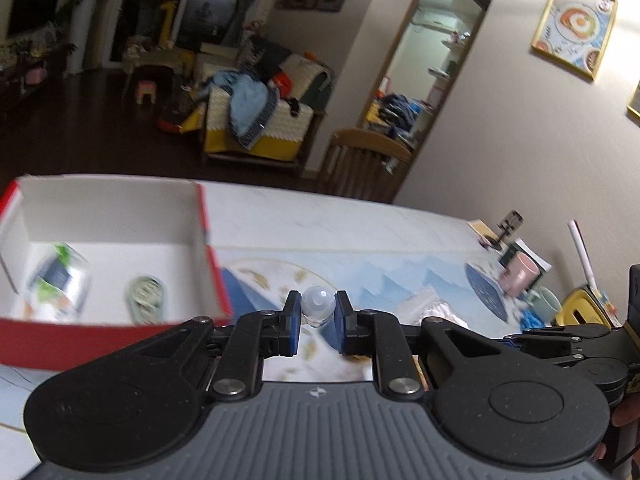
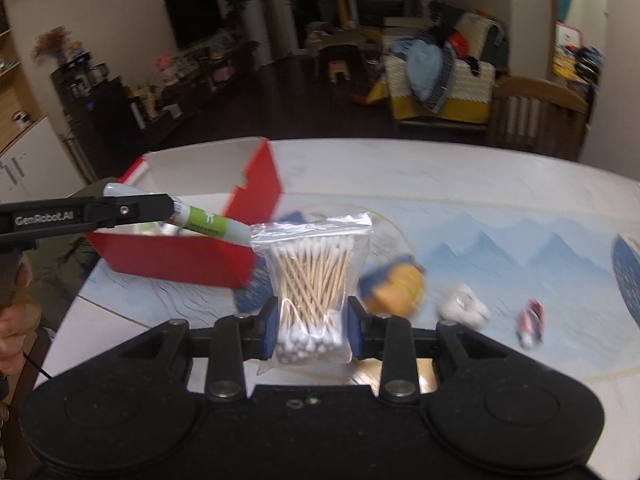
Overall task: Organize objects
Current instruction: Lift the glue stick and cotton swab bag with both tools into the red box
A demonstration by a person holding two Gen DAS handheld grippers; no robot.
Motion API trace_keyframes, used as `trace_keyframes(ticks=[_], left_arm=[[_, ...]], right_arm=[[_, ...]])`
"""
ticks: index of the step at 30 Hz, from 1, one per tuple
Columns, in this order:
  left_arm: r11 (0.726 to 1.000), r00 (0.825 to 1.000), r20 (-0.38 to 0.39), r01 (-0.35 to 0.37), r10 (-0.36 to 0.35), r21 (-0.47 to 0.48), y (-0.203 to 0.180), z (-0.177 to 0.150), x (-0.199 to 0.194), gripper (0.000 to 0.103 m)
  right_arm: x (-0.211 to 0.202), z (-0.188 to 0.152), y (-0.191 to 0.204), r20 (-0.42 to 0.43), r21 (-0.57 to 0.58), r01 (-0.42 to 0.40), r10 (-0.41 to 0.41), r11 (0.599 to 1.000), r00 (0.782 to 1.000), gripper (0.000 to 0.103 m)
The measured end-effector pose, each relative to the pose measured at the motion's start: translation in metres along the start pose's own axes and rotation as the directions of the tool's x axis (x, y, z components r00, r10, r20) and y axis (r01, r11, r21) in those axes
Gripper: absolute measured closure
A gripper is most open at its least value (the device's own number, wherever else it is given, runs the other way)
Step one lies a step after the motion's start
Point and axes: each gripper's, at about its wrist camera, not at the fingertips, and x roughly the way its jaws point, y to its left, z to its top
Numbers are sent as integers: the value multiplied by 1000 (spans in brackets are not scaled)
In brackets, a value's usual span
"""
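The left gripper [image 1: 317,320] clenches a green-and-white tube with a translucent cap [image 1: 317,306], above the table [image 1: 360,224]. At ten o'clock sits the red cardboard box [image 1: 212,264]. The right gripper [image 2: 312,326] grasps a clear bag of cotton swabs [image 2: 310,280].

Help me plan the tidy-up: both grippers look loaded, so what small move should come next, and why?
Probably carry the left gripper a little farther left over the red box and release there. It is shut on a tube that hangs at the box's near corner, not yet inside. The right gripper can wait with its bag of cotton swabs.
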Motion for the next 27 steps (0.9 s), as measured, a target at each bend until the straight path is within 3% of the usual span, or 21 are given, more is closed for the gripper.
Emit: trace_keyframes(ticks=[12,22,27], left_arm=[[992,991,46,-122,123,-11,83,38,-10,87],[978,977,30,-210,210,-6,152,48,11,87],[977,977,4,-212,212,-23,176,47,30,87]], right_arm=[[61,66,81,-14,-122,-59,57,991,998,70],[139,93,129,-133,-160,-59,38,985,990,70],[184,98,144,-202,-169,-22,-13,985,979,70]])
